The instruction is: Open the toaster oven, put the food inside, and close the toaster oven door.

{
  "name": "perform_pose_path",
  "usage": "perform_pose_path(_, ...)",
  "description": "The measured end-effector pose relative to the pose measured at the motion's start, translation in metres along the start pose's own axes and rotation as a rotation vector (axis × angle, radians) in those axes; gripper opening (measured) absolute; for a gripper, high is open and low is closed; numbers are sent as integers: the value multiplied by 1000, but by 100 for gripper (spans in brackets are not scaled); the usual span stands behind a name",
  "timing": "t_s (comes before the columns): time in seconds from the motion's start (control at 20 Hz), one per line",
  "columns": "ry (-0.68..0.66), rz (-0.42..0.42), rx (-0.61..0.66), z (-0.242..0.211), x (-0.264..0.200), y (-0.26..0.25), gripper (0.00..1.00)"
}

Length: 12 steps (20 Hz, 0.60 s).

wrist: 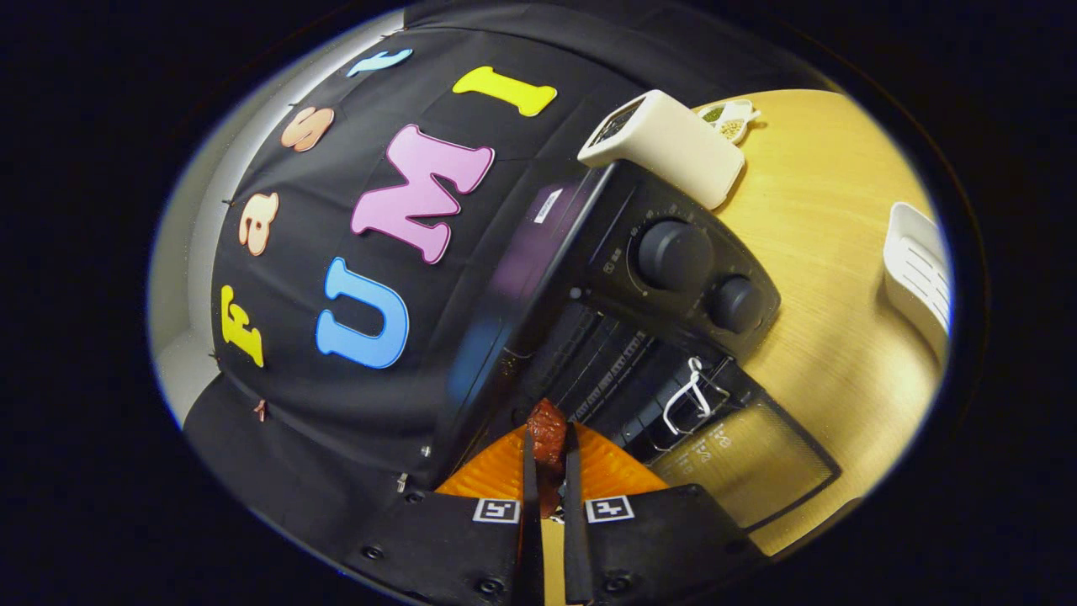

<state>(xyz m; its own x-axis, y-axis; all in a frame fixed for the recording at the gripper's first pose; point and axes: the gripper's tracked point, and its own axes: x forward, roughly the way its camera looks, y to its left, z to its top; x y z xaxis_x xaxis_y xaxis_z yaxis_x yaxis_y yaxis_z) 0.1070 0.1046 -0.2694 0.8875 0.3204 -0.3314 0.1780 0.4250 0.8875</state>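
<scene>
While the view was rolled hard to one side, the wooden table (pixel 829 252) was seen as the largest surface, running past and under the appliances. On it the black toaster oven (pixel 614 278) was found standing, with two round knobs (pixel 675 254) on its control panel. Its glass door (pixel 749 467) was seen dropped fully open, lying flat over the table, and the dark cavity with its wire rack (pixel 610 379) was exposed. A white wire handle (pixel 688 396) was noted at the front of the cavity, near the door hinge. A cream-coloured box-shaped appliance (pixel 673 147) was seen just behind the oven, touching or nearly touching it; which one could not be told. A white slatted rack (pixel 917 273) was placed well apart, further along the table. A small white dish (pixel 729 118) with greenish contents was seen beyond the cream appliance.

The gripper (pixel 547 454) was held just ahead of the oven's open mouth, its orange fingers (pixel 496 471) drawn nearly together. The food (pixel 547 438), a reddish-brown piece, was clamped between both fingers, its tip poking out beyond them toward the cavity, not yet inside
</scene>
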Motion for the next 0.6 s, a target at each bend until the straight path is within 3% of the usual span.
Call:
perform_pose_path(0.5,-5,-30,39,-7,47,-24,14)
perform_pose_path(0.6,5,-68,27,-13,49,-32,17)
